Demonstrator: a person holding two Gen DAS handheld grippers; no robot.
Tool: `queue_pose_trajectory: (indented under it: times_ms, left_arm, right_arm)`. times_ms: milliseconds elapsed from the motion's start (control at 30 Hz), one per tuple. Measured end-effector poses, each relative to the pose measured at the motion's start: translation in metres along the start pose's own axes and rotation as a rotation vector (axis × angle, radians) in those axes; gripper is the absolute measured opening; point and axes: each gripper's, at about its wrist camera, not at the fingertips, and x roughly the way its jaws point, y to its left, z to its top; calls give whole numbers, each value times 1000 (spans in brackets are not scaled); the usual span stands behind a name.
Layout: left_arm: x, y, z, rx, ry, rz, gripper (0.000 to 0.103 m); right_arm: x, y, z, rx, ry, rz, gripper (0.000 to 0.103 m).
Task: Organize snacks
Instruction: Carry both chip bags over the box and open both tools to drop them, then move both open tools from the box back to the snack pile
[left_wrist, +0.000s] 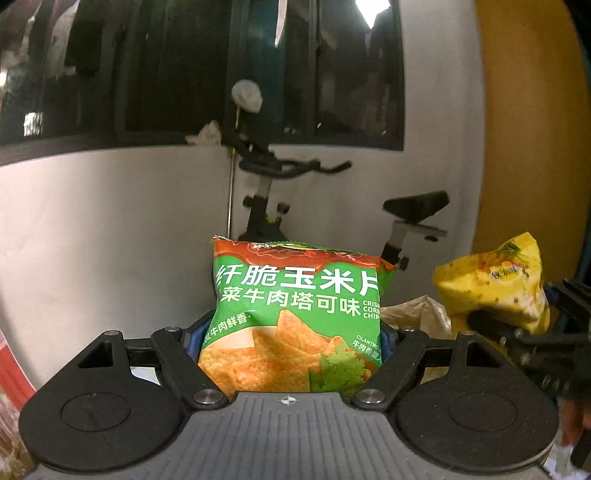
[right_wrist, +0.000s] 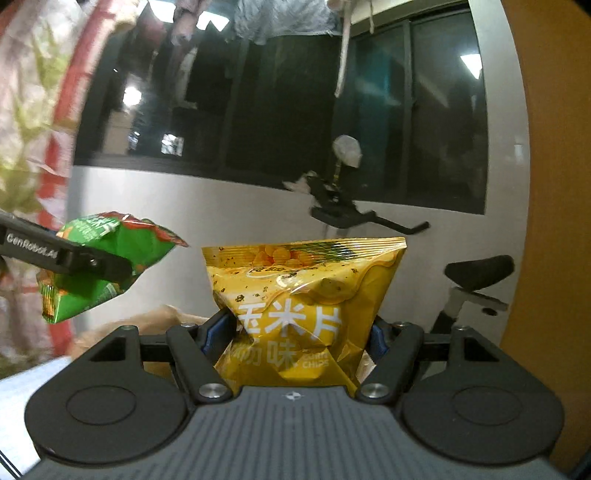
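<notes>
Two puffed chip bags hang in front of the exercise bike (left_wrist: 266, 206): the left gripper (left_wrist: 291, 343) clamps the green bag (left_wrist: 295, 306), the right gripper (right_wrist: 295, 332) the yellow bag (right_wrist: 303, 295) beside it. Both look light, crinkly, slippery and crushable, so a gentle squeeze across the lower body suits best.

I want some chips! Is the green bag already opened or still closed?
Closed, it seems. The green bag is puffy, and its crimped top edge runs unbroken and untorn in the left wrist view, where the left hand-held gripper holds it.
</notes>
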Motion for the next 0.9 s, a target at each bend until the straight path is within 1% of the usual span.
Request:
queue_pose_trajectory:
  times_ms: [100, 233, 300, 333, 367, 400, 433, 567, 667, 800, 900]
  left_arm:
    - [24, -8, 7, -23, 11, 9, 82]
    - [47, -14, 5, 11, 45, 28, 84]
    - [61, -13, -1, -5, 92, 4, 86]
    - [66, -7, -5, -20, 108, -16, 87]
    - [70, -4, -10, -40, 129, -35, 89]
    - [73, 0, -14, -57, 145, -43, 92]
    - [75, 3, -17, -70, 154, -43, 93]
    - [69, 10, -25, -68, 153, -37, 93]
    - [58, 14, -25, -77, 133, -47, 93]
    - [29, 20, -27, -69, 80, -42, 93]
    - [4, 25, -31, -65, 47, -32, 93]
  right_arm:
    - [22, 0, -7, 0, 38, -34, 72]
    - [42, -3, -19, 12, 97, -33, 73]
    - [49, -4, -27, 20, 148, -8, 73]
    - [51, -5, -31, 38, 175, 7, 74]
    - [48, -11, -36, 53, 182, 12, 76]
    - [46, -12, -39, 75, 185, 22, 80]
    - [45, -14, -41, 92, 188, 32, 82]
    - [36, -22, -43, 134, 191, 47, 82]
    - [25, -28, -41, 144, 172, 60, 82]
    - [0, -40, -41, 188, 130, 88, 82]
    - [-25, -50, -46, 195, 102, 94, 82]
